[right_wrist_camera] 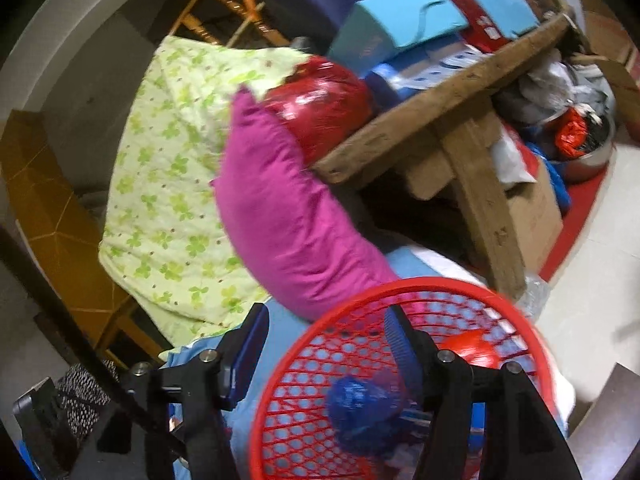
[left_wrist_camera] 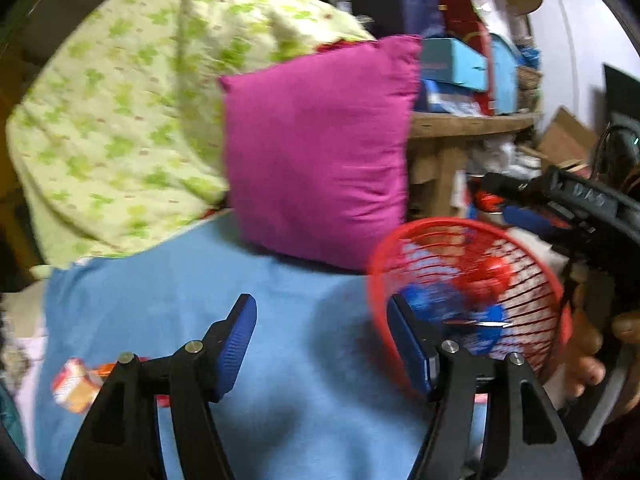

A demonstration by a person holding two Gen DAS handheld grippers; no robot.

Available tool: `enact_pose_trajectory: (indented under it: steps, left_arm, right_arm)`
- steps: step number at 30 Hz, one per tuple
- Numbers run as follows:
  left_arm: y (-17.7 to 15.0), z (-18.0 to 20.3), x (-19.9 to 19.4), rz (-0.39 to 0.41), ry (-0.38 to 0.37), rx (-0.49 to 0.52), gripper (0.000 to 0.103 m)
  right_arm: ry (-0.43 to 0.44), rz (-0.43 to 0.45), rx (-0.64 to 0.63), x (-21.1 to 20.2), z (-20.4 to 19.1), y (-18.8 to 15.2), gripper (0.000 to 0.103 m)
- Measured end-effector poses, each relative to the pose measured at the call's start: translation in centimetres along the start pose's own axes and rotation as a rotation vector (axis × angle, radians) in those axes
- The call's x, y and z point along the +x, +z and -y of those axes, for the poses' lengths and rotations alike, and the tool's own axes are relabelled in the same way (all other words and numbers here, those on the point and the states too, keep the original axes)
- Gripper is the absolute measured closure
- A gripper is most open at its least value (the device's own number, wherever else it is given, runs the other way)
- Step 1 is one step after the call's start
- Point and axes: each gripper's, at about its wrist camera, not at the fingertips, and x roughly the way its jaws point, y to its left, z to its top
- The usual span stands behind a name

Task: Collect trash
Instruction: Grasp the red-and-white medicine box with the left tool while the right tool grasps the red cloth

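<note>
**Both grippers open at the red basket**

Left gripper (left_wrist_camera: pixel 324 344) first: its 2 blue-padded fingers (left_wrist_camera: pixel 239 346) stand wide apart over the blue sheet (left_wrist_camera: pixel 192 292), nothing between them. The right-hand pad sits just at the near rim of the red basket (left_wrist_camera: pixel 466 280), though motion blur makes it hard to say whether it touches.

Over to the right gripper (right_wrist_camera: pixel 332 348): jaws parted here too. 1 finger is outside the basket (right_wrist_camera: pixel 400 360) on the sheet side, the other reaches over the rim into the mesh, so the basket wall runs between them. The pads are not pressing on it. In the left wrist view that same gripper (left_wrist_camera: pixel 500 204) comes in from the right edge above the basket, with the person's hand (left_wrist_camera: pixel 592 344) wrapped on its grip below.

Inside the basket: a crumpled blue wrapper (right_wrist_camera: pixel 360 408) near the middle and a red crumpled piece (right_wrist_camera: pixel 474 350) toward the far side, both lying on the mesh floor.

Widening out: the basket rests on the blue sheet, just beside a magenta pillow (left_wrist_camera: pixel 316 148). Behind the pillow lies a green-patterned quilt (left_wrist_camera: pixel 120 120). Well apart, at the sheet's left edge, a small orange-and-white packet (left_wrist_camera: pixel 76 384) is still lying loose. To the right stands a wooden bench (right_wrist_camera: pixel 440 120) piled with blue boxes (right_wrist_camera: pixel 396 20).
</note>
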Motion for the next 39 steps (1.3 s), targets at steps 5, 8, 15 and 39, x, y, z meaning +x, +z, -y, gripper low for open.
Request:
enact_pose_trajectory:
  steps: [5,8,15,39]
  left_arm:
    - [-1.4,-3.5,-2.1,0.003,0.160,-0.011,0.033]
    - [-2.3,-6.0,-3.3,0.004,0.222,-0.041,0.033]
    - [-3.8,-10.5,-5.5,0.006,0.313,-0.102,0.033]
    - [-9.4,-19.0,-6.9,-0.040,0.421,-0.239,0.033]
  right_arm:
    - [0.059,-0.016,-0.070,1.7,-4.1,-1.4,0.039]
    - [0.097,-0.035,-0.118,3.0,-6.9,-2.8,0.039]
    - [0.151,-0.089,-0.213,5.7,-12.3,-6.1,0.039]
    - [0.226,-0.283,-0.314,12.9,-21.0,-14.5,0.039]
